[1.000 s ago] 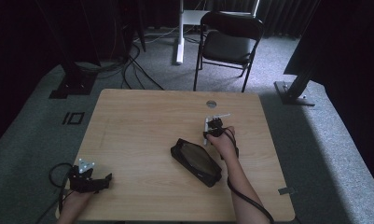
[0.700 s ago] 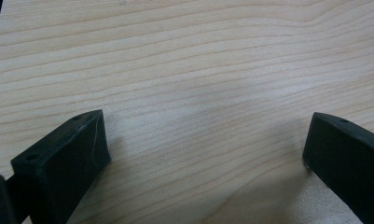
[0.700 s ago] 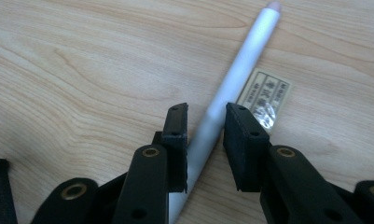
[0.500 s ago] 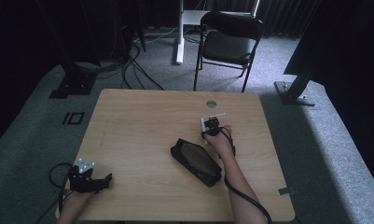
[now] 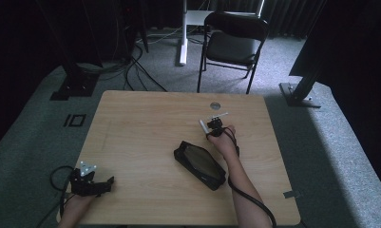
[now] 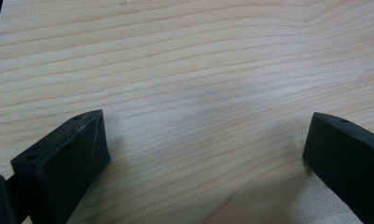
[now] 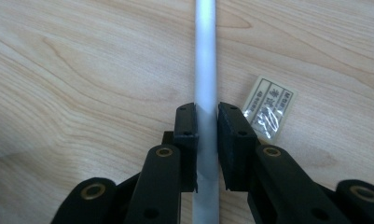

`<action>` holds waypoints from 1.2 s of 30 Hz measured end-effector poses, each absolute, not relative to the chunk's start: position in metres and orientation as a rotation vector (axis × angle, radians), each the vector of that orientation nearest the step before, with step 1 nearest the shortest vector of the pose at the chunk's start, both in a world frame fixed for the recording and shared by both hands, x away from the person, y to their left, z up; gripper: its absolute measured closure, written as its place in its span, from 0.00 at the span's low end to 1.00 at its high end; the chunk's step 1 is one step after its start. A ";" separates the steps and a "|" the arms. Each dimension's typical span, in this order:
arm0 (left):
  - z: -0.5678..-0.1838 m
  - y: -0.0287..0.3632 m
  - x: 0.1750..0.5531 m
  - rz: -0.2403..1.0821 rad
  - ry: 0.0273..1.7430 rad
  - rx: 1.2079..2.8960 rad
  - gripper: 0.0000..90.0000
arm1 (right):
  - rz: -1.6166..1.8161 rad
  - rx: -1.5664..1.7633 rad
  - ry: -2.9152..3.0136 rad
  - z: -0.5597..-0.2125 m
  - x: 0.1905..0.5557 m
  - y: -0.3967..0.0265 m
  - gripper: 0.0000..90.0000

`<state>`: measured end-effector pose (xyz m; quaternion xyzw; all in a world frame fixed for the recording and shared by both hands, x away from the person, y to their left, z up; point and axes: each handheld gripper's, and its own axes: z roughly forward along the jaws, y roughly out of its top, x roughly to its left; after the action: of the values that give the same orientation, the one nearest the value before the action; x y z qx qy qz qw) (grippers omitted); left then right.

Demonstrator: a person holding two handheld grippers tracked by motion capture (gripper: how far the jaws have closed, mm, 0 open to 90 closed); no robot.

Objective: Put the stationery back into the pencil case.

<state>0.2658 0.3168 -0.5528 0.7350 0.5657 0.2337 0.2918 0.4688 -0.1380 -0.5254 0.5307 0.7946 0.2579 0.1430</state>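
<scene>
The right gripper (image 7: 206,122) has its jaws pressed onto a thin white rod (image 7: 205,60); they have just been closing, and the rod now sits pinched between the two black pads (image 7: 186,140). In the right gripper view the rod runs straight up the middle, away from the jaws, over the wooden table (image 7: 82,70). Just beside the right pad a small clear label (image 7: 268,108) with printed marks lies flat on the wood, apart from the rod.

In the high view the right gripper (image 5: 215,126) is at the far right part of the table (image 5: 140,123), with the rod (image 5: 203,127) showing as a short white piece at its left. Compared with a second ago, the hand sits almost where it was, shifted only slightly; the main change is the grip closing on the rod. A flat black case (image 5: 200,164) lies near the forearm, towards the table's middle, unmoved since the earlier frames.

The left gripper (image 5: 89,183) rests at the near left corner, in the same spot as before. In its own view its jaws are spread wide with bare wood between them, and the pads (image 6: 63,158) touch nothing but the table
</scene>
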 end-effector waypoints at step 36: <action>-0.553 0.317 0.266 0.623 1.508 1.959 0.00 | 0.951 1.312 2.280 -0.442 0.423 -0.154 0.87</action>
<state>0.2658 0.3168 -0.5528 0.7350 0.5657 0.2337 0.2917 0.4230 -0.1542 -0.4421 0.4620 0.8031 0.3349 0.1713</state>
